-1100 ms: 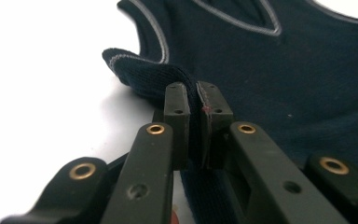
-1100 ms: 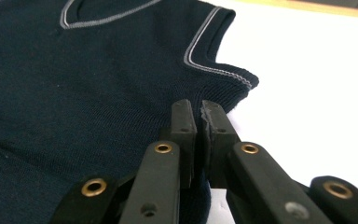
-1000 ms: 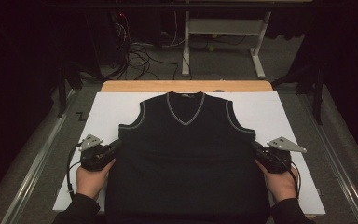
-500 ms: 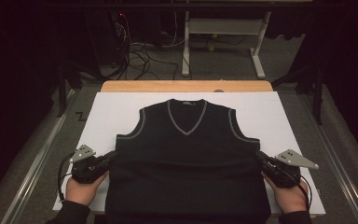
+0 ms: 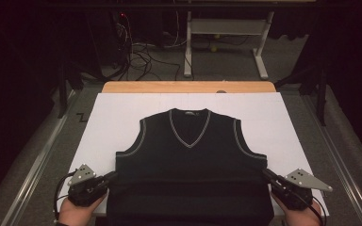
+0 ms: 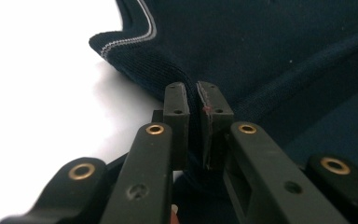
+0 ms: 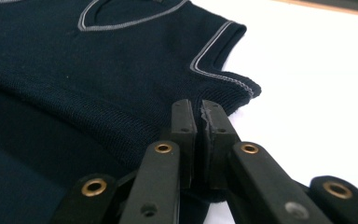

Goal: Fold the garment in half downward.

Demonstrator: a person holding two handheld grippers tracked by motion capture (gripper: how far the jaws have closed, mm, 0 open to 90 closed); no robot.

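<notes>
The left gripper and right gripper are each clamped on a side edge of the one dark vest. It lies between them, its neck pointing away from the person, flat on the white surface. Both grippers are equally near it.

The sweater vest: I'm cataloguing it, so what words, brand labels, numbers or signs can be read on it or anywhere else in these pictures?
None can be read.
Sweater vest: a small neck label shows inside the collar, too small and blurred to read.
White table cover: no print.
Left claw and right claw: no markings, just brass rivets.
</notes>
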